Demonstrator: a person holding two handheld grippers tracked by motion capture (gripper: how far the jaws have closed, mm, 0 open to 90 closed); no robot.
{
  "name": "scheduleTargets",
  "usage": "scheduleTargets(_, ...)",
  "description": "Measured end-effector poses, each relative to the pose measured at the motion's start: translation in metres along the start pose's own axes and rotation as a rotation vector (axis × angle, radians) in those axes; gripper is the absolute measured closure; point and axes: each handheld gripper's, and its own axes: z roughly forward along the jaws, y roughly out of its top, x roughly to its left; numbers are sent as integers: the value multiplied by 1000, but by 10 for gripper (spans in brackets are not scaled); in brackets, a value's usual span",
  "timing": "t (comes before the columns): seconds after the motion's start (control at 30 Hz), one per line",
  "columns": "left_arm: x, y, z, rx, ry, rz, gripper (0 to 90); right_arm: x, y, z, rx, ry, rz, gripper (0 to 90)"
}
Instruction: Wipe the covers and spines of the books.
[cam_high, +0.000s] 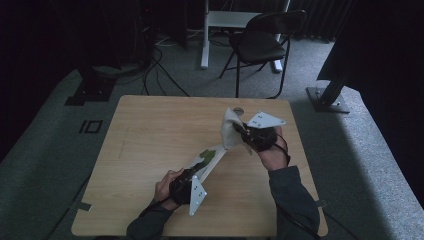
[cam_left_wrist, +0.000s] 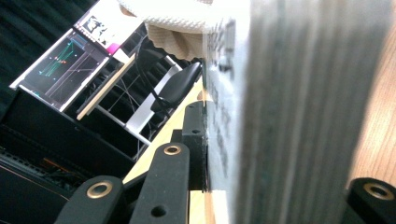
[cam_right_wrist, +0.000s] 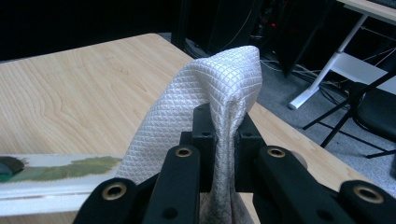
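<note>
We see the right tongs (cam_right_wrist: 219, 154) closed on a bunched white cloth (cam_right_wrist: 219, 88) with a small diamond weave; the cloth rises in a hump over the two black jaws and hangs down at both sides. The left tongs (cam_left_wrist: 205, 154) are closed on the edge of a flat white board (cam_left_wrist: 289, 116), which stands very near to that camera and is blurred. In the high view the left tongs (cam_high: 192, 175) hold the near end of this board (cam_high: 207, 159) and tilt it up from the table (cam_high: 150, 140), and the right tongs (cam_high: 245, 132) press the cloth (cam_high: 229, 131) against its far, upper end. We judge that the work is wiping the board: both things are already gripped and the cloth is at the board, but green marks remain on the face, so most of the wiping seems not yet done. The right gripper view shows the green smear (cam_right_wrist: 70, 169) and the weave of the cloth clearly, which the high view gives only as a dark spot. The high view alone shows how both hands stand to each other, and a folding chair (cam_high: 262, 42) behind the table.
</note>
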Motion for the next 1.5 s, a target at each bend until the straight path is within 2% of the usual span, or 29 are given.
scheduleTargets(0.2,-3,1,0,6,7,31,778,0,2,6,7,16,5,832)
scheduleTargets(0.67,-7,2,0,9,27,85,777,19,-5,26,72,75,-34,832)
scheduleTargets(0.7,-8,2,0,9,27,87,775,24,-6,28,82,89,-44,832)
scheduleTargets(1.03,-8,2,0,14,37,103,776,34,-10,36,122,137,-65,830)
scheduleTargets(1.5,-8,1,0,14,43,110,776,45,-15,40,150,202,-75,830)
